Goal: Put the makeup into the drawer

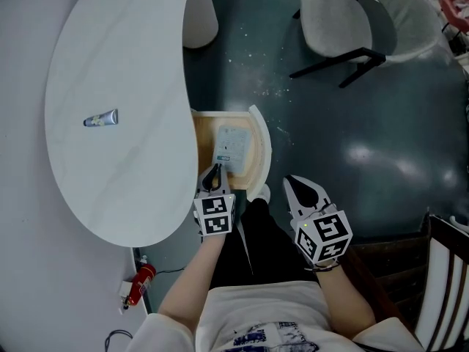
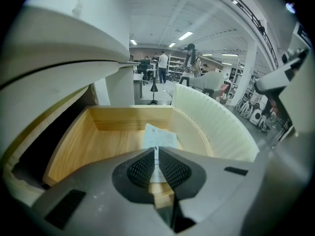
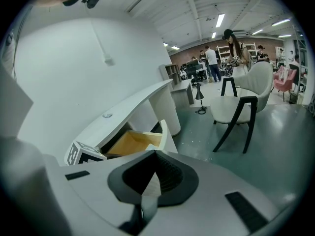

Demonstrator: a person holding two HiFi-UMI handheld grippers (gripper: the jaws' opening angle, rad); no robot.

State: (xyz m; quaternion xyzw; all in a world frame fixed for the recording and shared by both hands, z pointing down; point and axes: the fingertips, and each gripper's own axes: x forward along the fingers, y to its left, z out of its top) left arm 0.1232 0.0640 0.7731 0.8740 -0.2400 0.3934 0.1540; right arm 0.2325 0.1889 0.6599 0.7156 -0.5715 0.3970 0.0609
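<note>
At upper left you have a white, faintly marbled surface [image 1: 117,64] carrying a pale blue tube [image 1: 101,119]. At centre, the drawer [image 1: 207,134] shows honey-coloured wood inside, a cream ribbed front, and a pale grey-green packet [image 1: 233,147]. The floor [image 1: 366,123] is dark teal, speckled white.

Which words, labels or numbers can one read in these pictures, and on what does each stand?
No text is readable.
On the pale flat packet in the open wooden drawer: too small.
On the small blue-white tube on the white table: blurred.
On the white shirt: blue print, cut off.
</note>
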